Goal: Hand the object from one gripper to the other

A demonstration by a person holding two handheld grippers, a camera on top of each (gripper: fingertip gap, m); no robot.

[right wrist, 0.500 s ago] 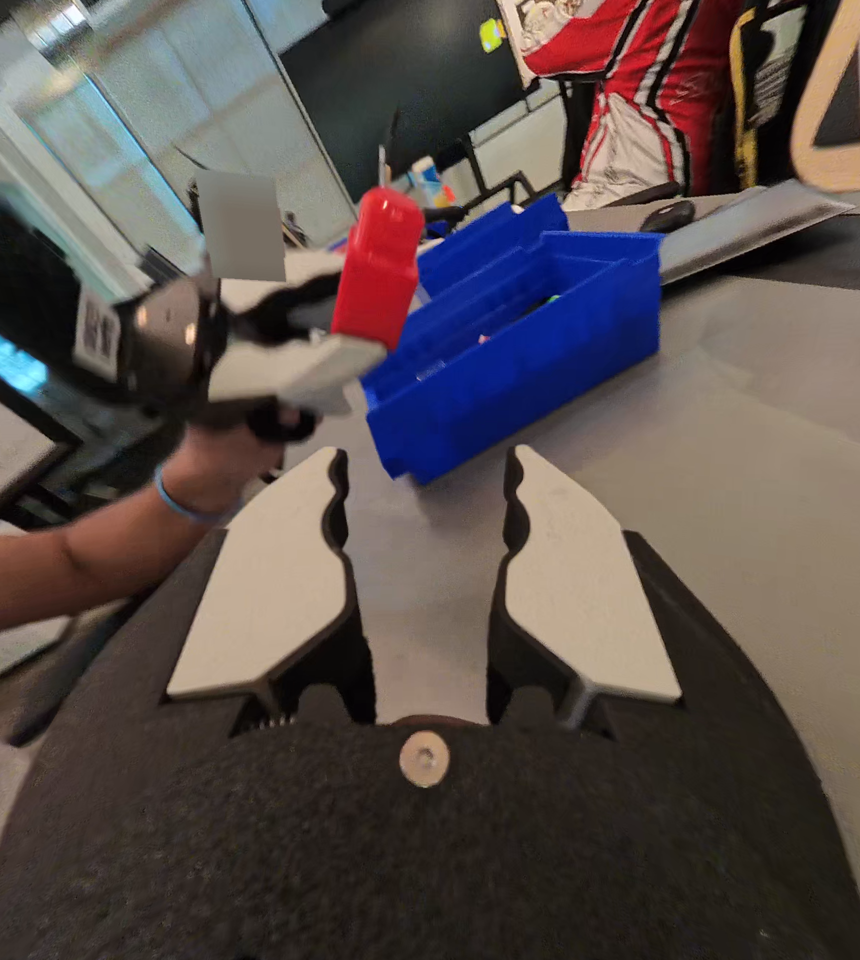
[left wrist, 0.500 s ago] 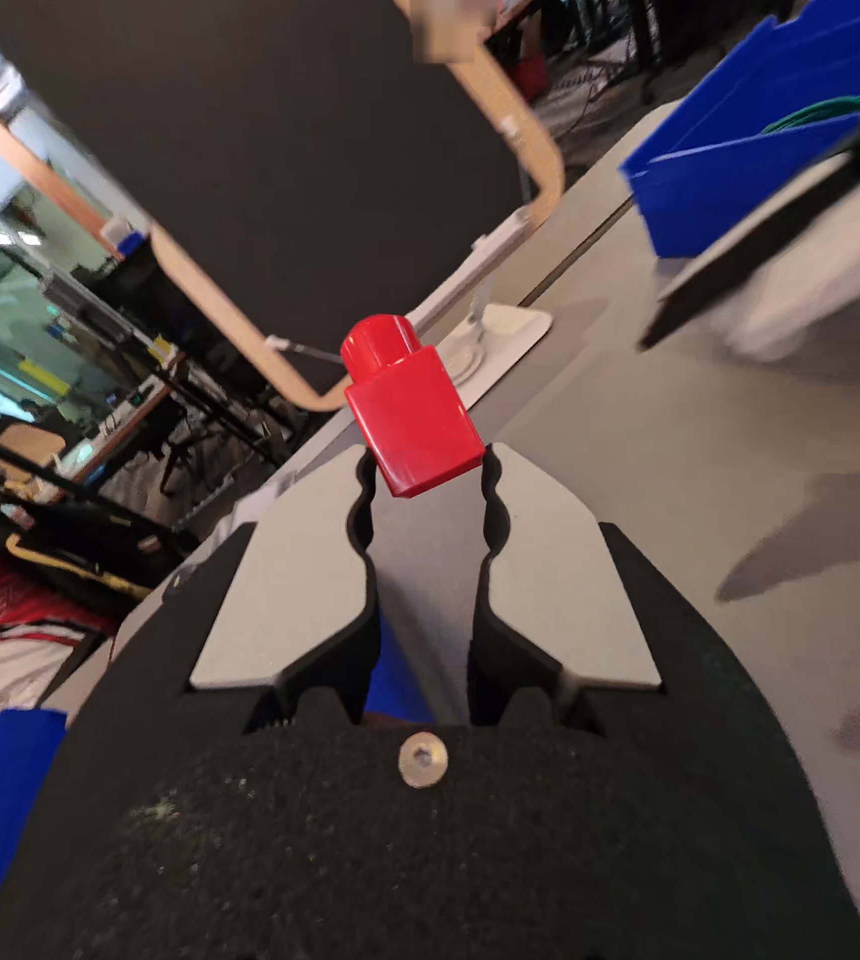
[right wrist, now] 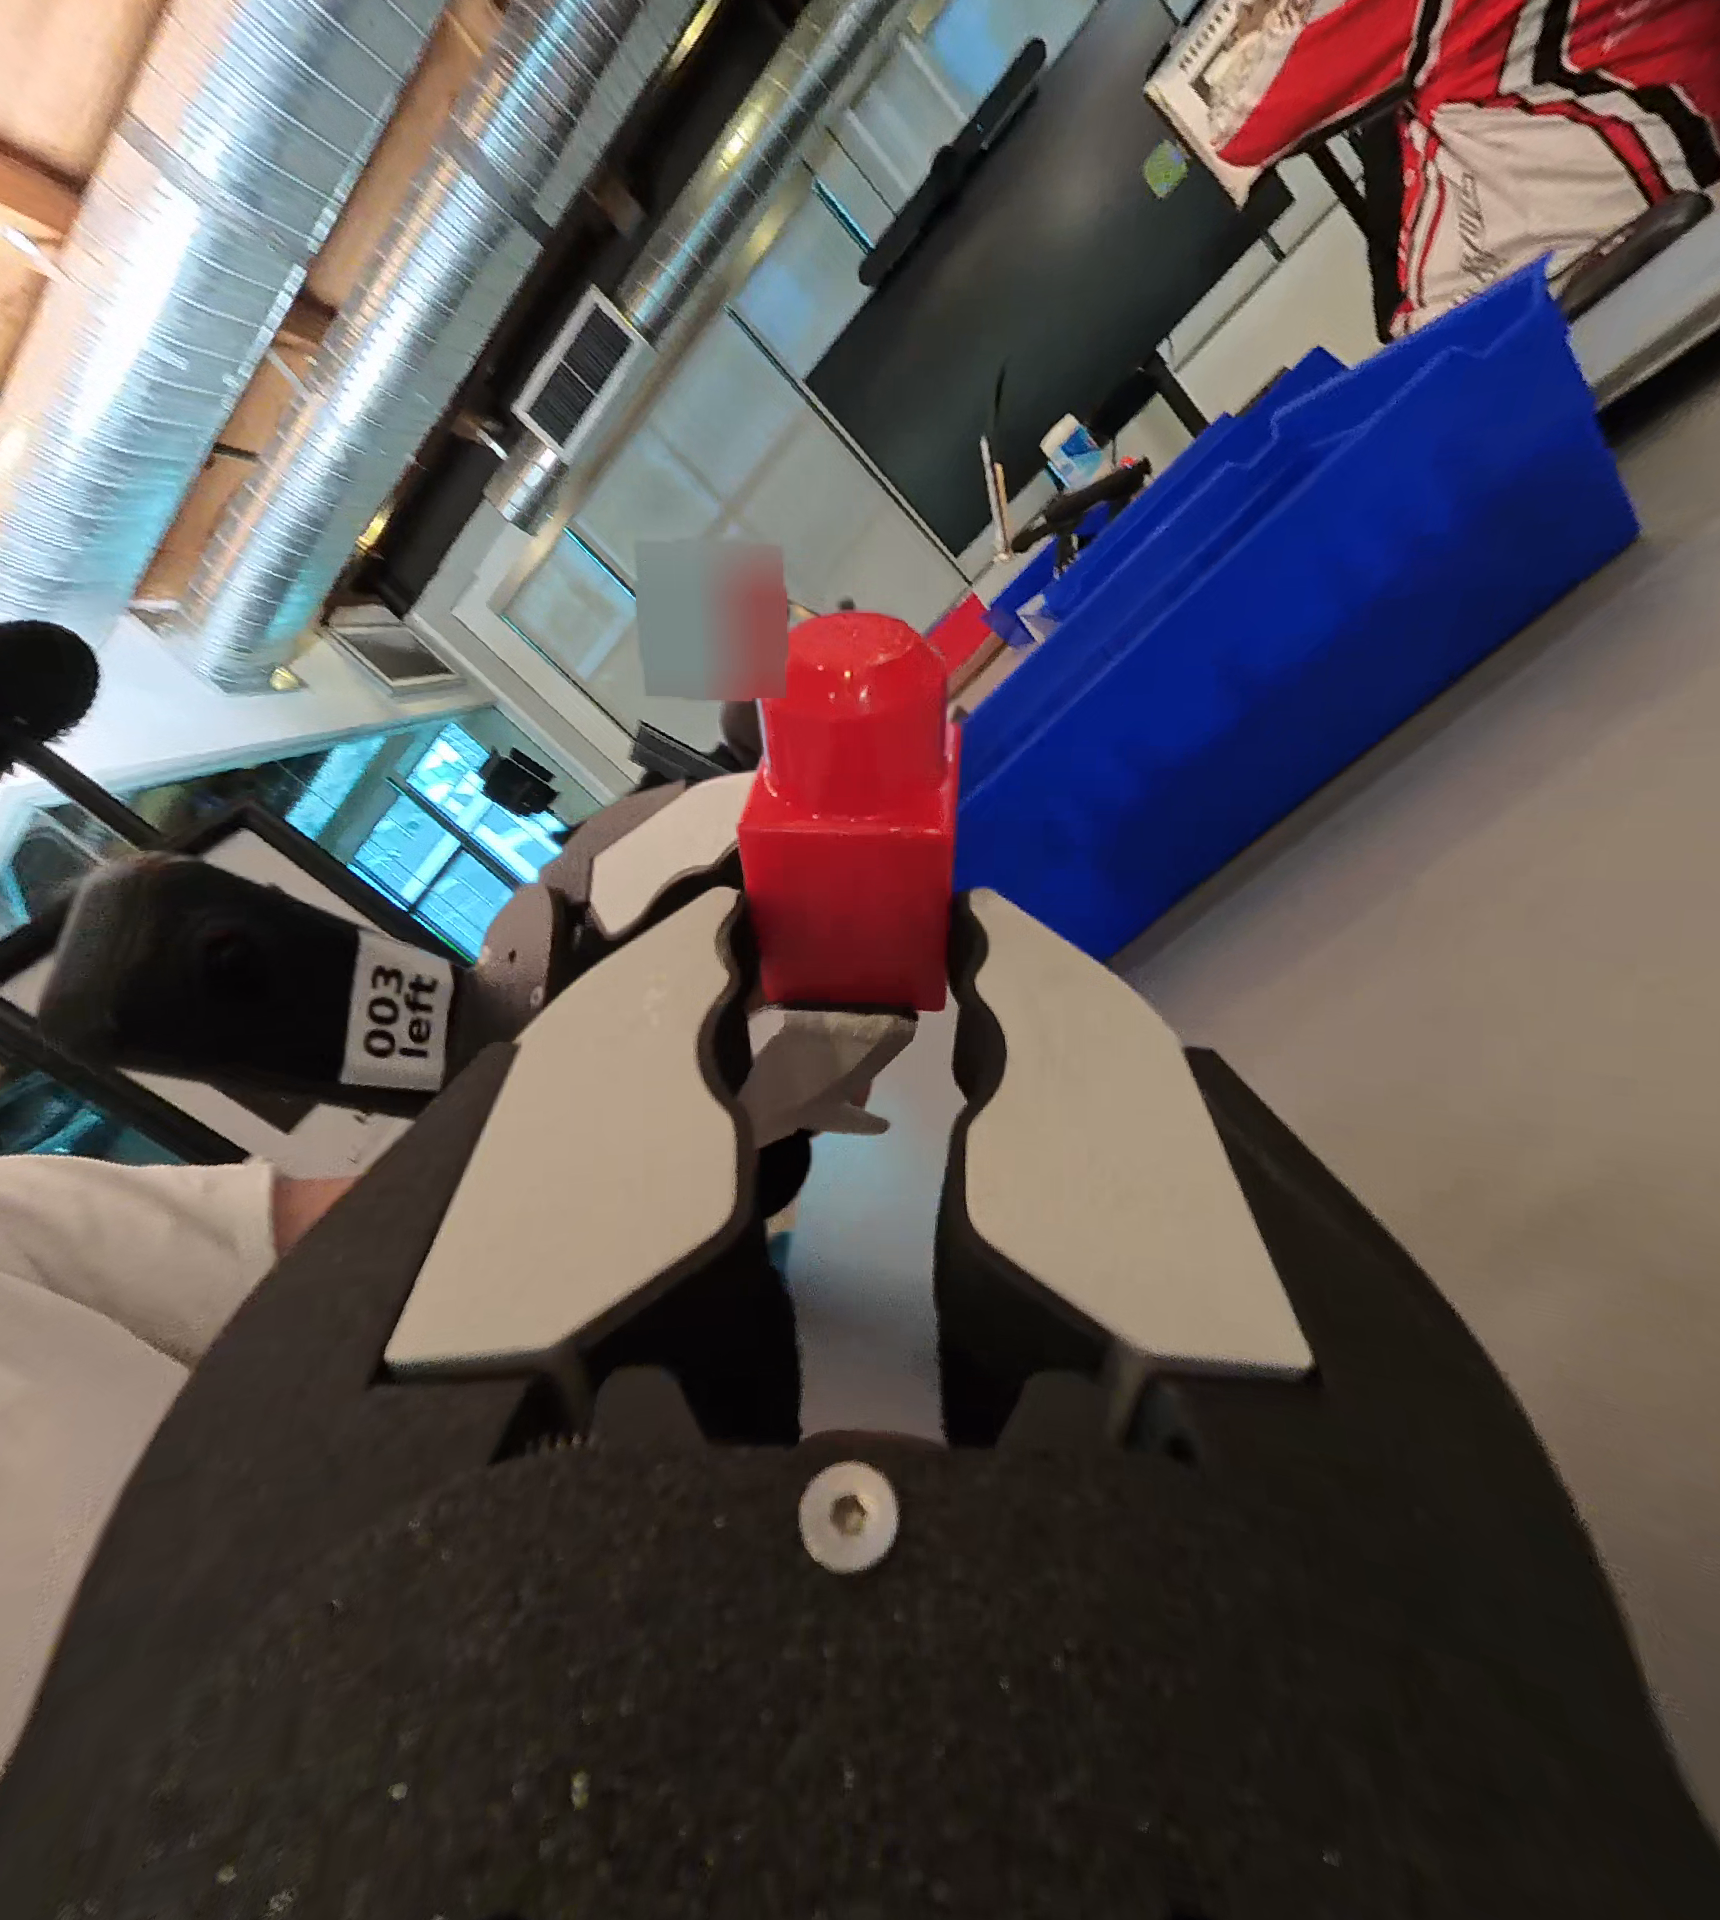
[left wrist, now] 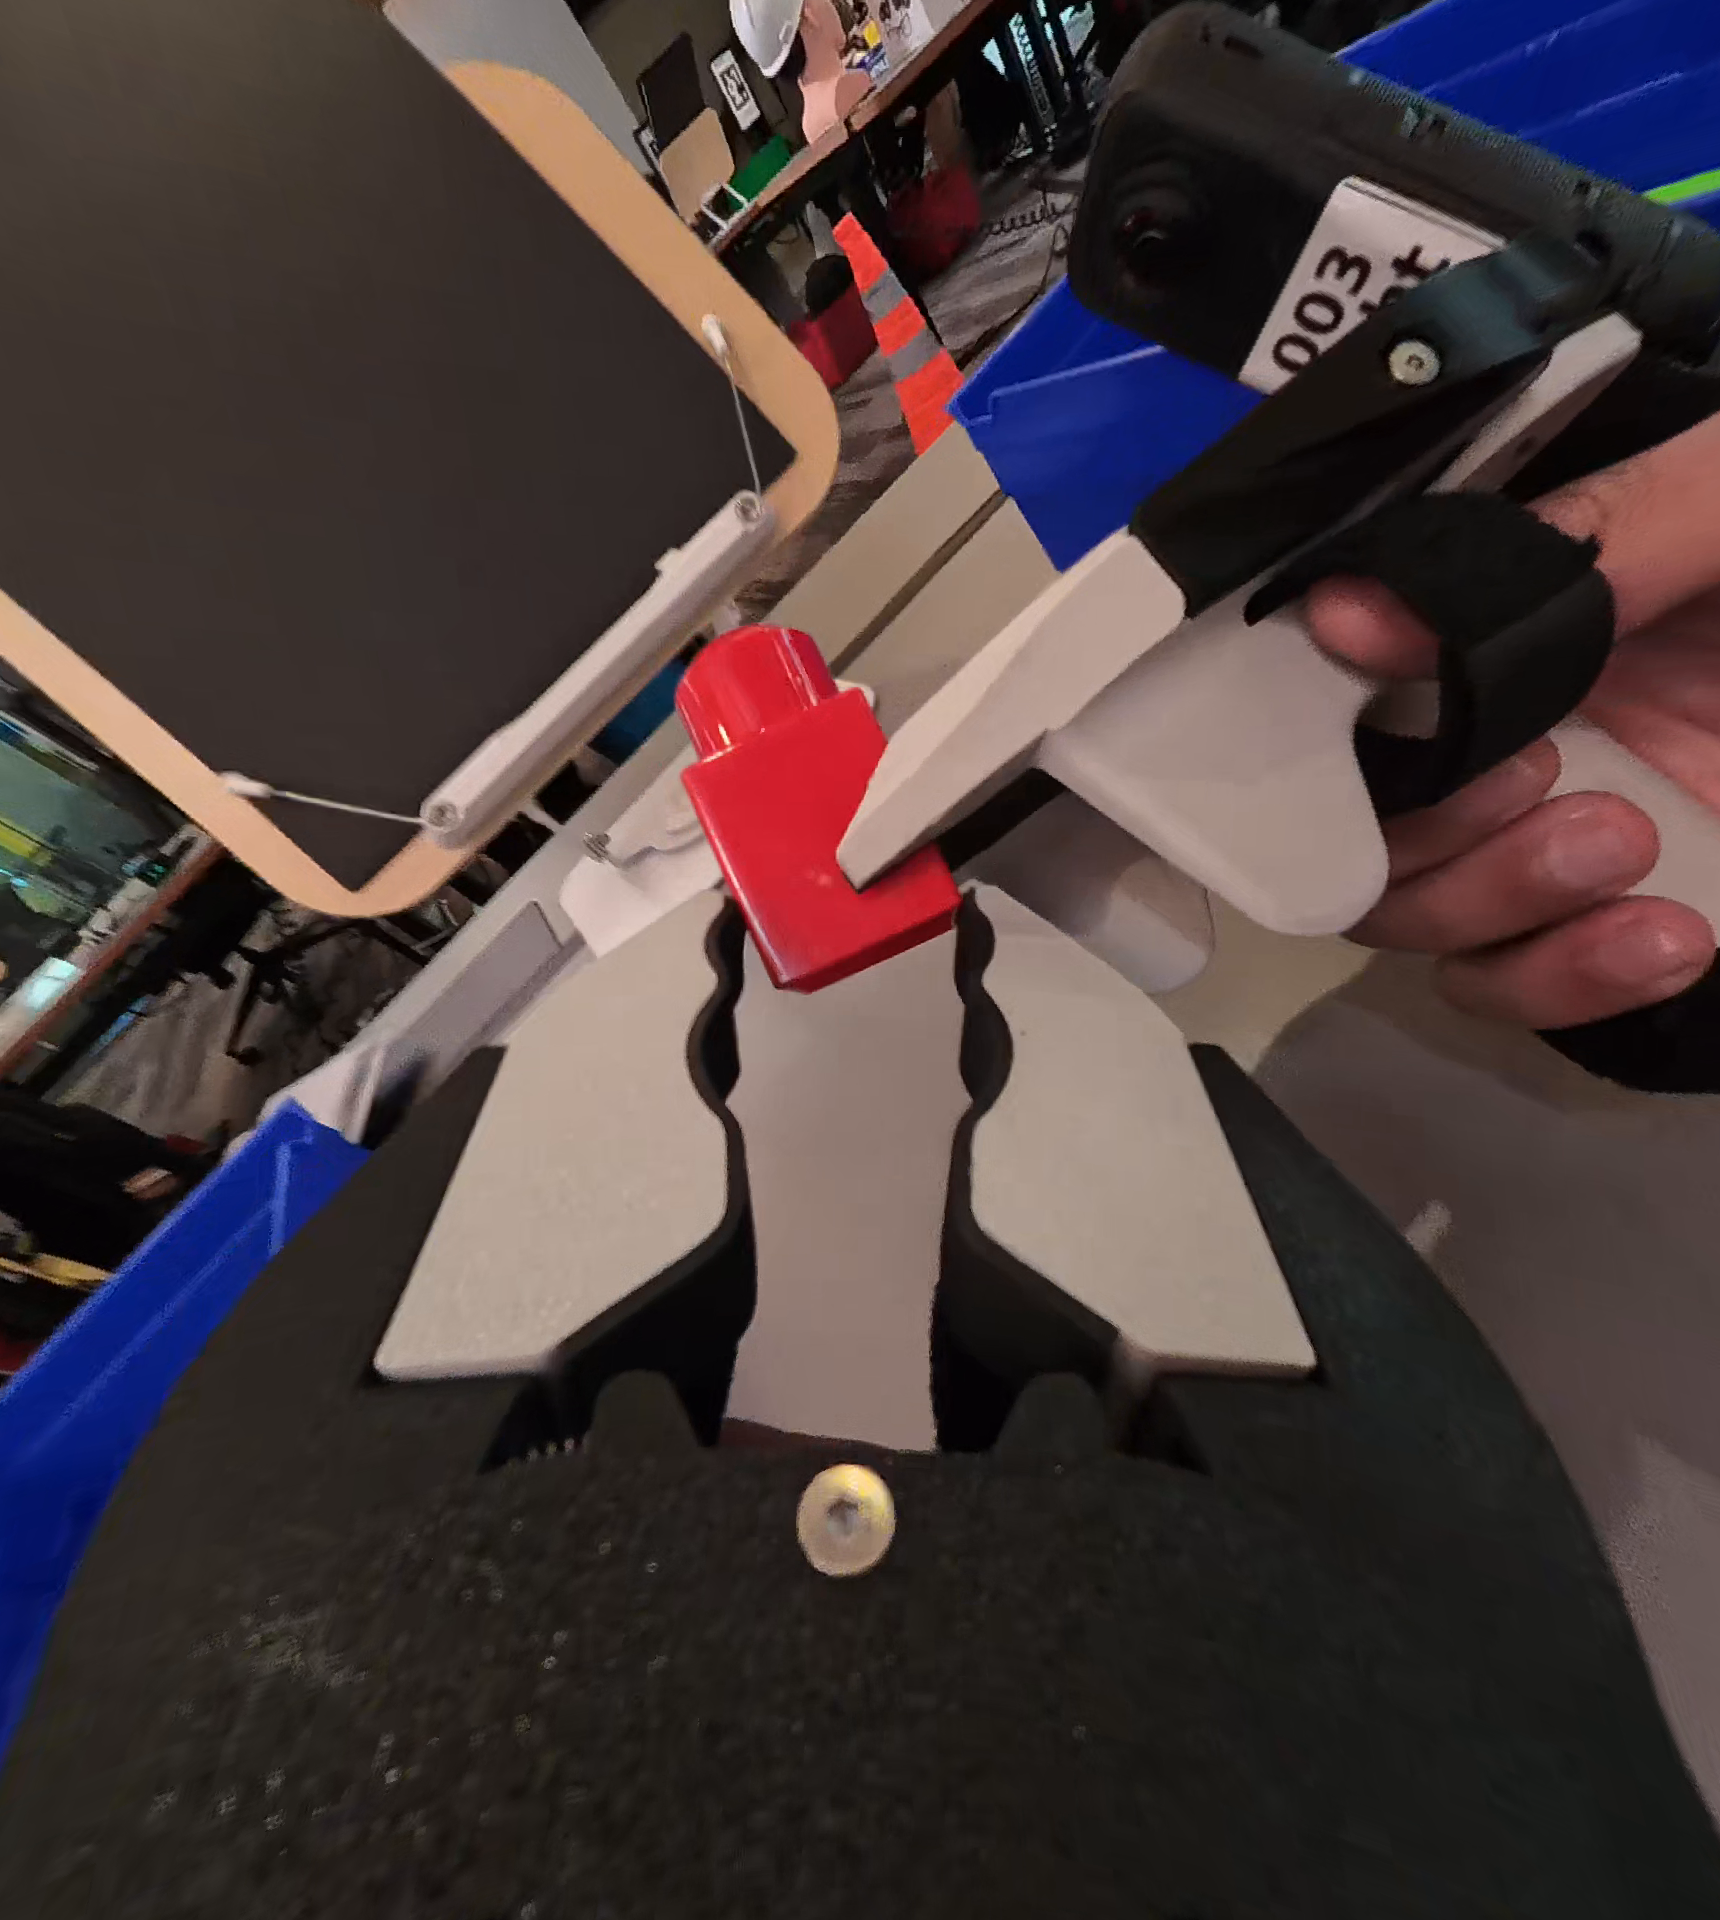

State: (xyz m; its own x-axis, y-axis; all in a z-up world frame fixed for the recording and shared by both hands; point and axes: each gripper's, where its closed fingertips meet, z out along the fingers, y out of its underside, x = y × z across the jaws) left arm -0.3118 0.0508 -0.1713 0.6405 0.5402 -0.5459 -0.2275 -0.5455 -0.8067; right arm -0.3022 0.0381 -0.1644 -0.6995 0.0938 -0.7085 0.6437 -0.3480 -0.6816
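Red block (right wrist: 843, 883) between both tools' tips

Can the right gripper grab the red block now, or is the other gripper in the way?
Probably yes. The right gripper already has its fingers on both sides of the red block. The left gripper holds the block by its other sides, so the two don't seem to block each other.

1. The block (left wrist: 802, 821) sits between the left gripper (left wrist: 840, 925) fingertips, stud pointing away from them.
2. The right gripper (right wrist: 851, 935) fingertips flank the same block, crossing the left pair.
3. The bin (right wrist: 1282, 665) lies beyond the right fingertips, right of the block, on the table (right wrist: 1562, 935).
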